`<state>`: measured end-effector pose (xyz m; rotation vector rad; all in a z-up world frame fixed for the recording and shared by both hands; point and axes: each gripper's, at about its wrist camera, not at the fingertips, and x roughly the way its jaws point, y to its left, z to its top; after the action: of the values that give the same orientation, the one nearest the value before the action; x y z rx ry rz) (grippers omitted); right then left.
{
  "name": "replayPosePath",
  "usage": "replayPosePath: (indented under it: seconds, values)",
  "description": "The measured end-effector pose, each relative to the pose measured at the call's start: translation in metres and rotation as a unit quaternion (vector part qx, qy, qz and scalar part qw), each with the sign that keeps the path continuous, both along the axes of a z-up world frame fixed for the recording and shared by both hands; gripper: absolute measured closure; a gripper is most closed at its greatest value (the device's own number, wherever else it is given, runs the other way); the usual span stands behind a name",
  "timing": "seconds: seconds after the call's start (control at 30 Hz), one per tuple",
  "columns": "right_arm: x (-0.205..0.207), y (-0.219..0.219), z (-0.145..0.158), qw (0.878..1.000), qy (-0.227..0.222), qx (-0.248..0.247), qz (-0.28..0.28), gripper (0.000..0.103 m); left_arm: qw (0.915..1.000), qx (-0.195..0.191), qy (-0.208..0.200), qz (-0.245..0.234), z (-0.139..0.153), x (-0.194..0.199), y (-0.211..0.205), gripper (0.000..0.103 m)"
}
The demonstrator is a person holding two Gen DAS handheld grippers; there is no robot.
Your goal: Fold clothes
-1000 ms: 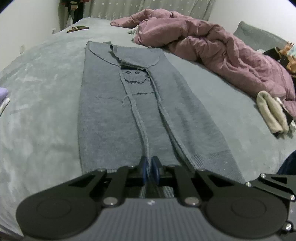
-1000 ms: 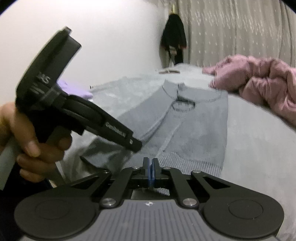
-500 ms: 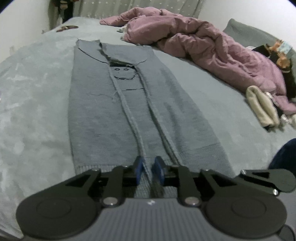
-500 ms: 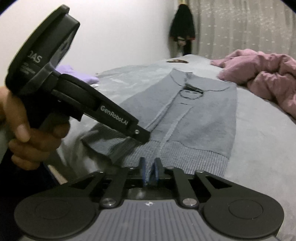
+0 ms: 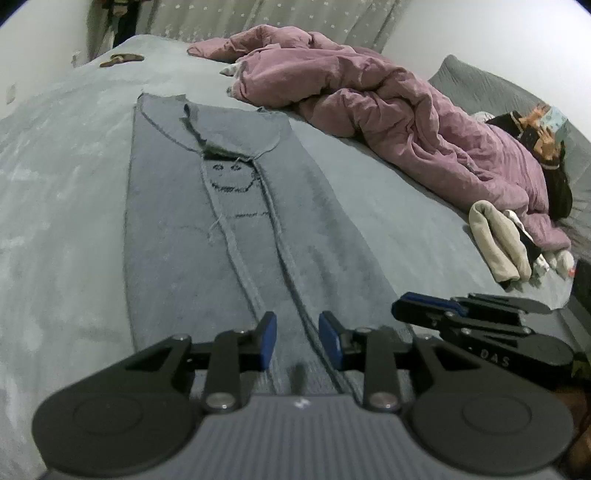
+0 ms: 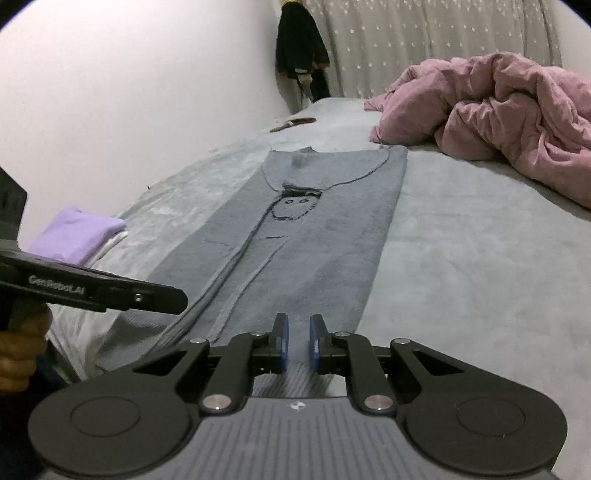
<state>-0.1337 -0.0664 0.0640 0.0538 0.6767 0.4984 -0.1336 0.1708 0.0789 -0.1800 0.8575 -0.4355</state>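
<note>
Lying flat and lengthwise on the grey bed cover (image 5: 388, 192), sides folded in toward the middle into a long narrow strip: grey knitted sweater (image 5: 166, 229), collar at the far end, a stitched smiling face (image 5: 232, 179) just below the collar, ribbed hem nearest both cameras.

Hovering over the hem's middle: left gripper (image 5: 297, 341), jaws opening, blue pads apart, nothing pinched between them, only the two folded edges running beneath the gap.

Hovering over the hem's right part: right gripper (image 6: 298, 343), pads parted by a narrow gap, released, fabric showing beneath and not clamped as far as visible. Gripping the left tool's handle at the right view's left edge: a hand (image 6: 20, 354).

Heaping beyond the sweater on the right: pink duvet (image 5: 388, 110). Sitting near the bed's left edge: folded lilac cloth (image 6: 79, 232). Lying beside the duvet's near end: rolled cream garment (image 5: 496, 240). Hanging in the far corner by the starred curtain (image 6: 424, 33): dark clothing (image 6: 299, 40).
</note>
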Motion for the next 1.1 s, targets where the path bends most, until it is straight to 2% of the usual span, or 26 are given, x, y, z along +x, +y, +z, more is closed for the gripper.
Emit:
replayPosePath:
  seconds: [0.1,0.17,0.3,0.53,0.77,0.93,1.0,1.1]
  values:
    - [0.014,0.003,-0.005,1.000,0.012,-0.003,0.003,0.090,0.9999,0.011,-0.002,-0.010,0.000,0.017,-0.013,0.073]
    - [0.028,0.009,-0.013,1.000,0.020,-0.022,-0.005,0.090,0.9997,0.019,0.004,-0.014,-0.003,0.032,-0.023,0.073]
    - [0.040,0.007,-0.021,0.999,0.023,-0.038,-0.025,0.091,0.9992,0.040,0.007,0.004,-0.008,0.068,-0.033,0.071]
    - [0.051,-0.003,-0.009,0.999,0.026,-0.007,-0.035,0.090,0.9973,0.063,0.009,0.036,-0.023,0.120,-0.038,0.071]
    - [0.091,0.003,-0.014,0.999,0.043,-0.013,-0.022,0.090,0.9967,0.074,-0.003,0.032,-0.031,0.131,-0.044,0.072]
    - [0.106,0.009,-0.021,0.997,0.039,-0.053,-0.034,0.093,0.9944,0.099,-0.017,0.033,-0.038,0.134,-0.048,0.072]
    - [0.109,0.002,-0.022,0.997,0.046,-0.042,-0.045,0.093,0.9946,0.097,-0.015,0.034,-0.036,0.133,-0.047,0.073]
    - [0.108,0.004,-0.016,0.997,0.029,-0.057,-0.051,0.093,0.9957,0.086,-0.015,0.033,-0.032,0.133,-0.044,0.074]
